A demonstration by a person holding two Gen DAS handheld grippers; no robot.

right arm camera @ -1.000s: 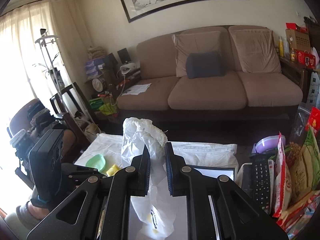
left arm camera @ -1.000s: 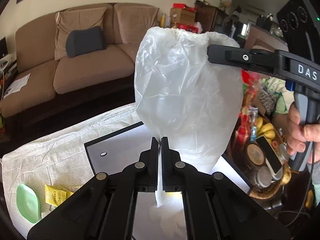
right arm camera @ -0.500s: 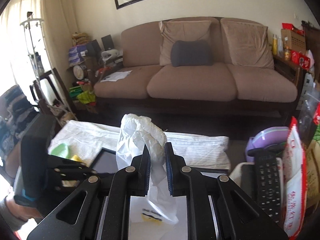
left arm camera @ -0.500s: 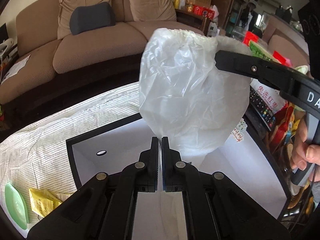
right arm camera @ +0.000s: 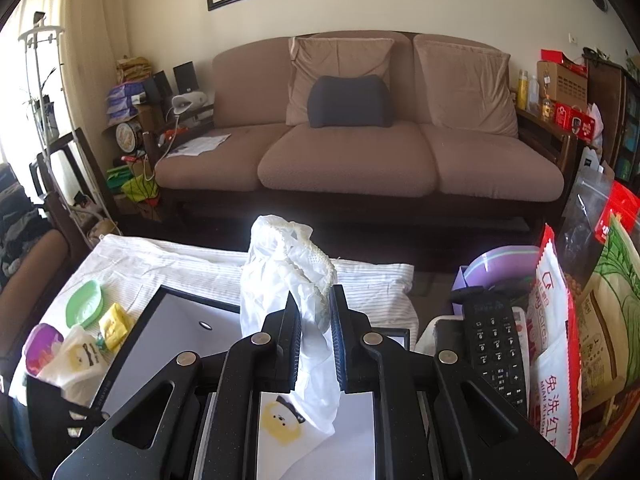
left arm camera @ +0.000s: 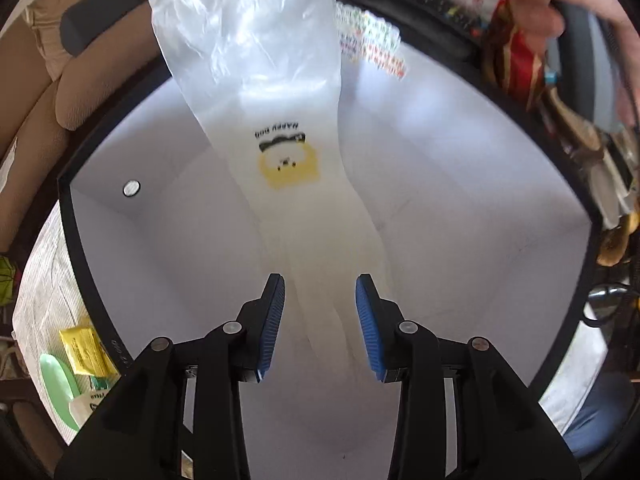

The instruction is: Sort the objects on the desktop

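Note:
A translucent white plastic bag (left arm camera: 248, 52) with a yellow cartoon print hangs down into a black-rimmed box with a white inside (left arm camera: 460, 200). My left gripper (left arm camera: 320, 320) points steeply down into the box. Its jaws are opening; the bag's narrow lower end lies between the blue pads (left arm camera: 276, 316) without being pressed. My right gripper (right arm camera: 316, 340) is shut on the bag's gathered top (right arm camera: 280, 264) and holds it above the box (right arm camera: 168, 328). The hand on the right gripper shows at the top right of the left wrist view.
A green dish (left arm camera: 60, 376) and yellow sachets (left arm camera: 86, 346) lie on the striped cloth left of the box. A second printed bag (right arm camera: 76, 356) sits there too. A remote (right arm camera: 492, 344), snack bags (right arm camera: 556, 360) and a purple bowl (right arm camera: 500, 264) crowd the right side. A sofa stands behind.
My left gripper has sunk and tipped down into the box, and its jaws have parted off the bag's lower end. The right gripper came down with the bag's top still pinched.

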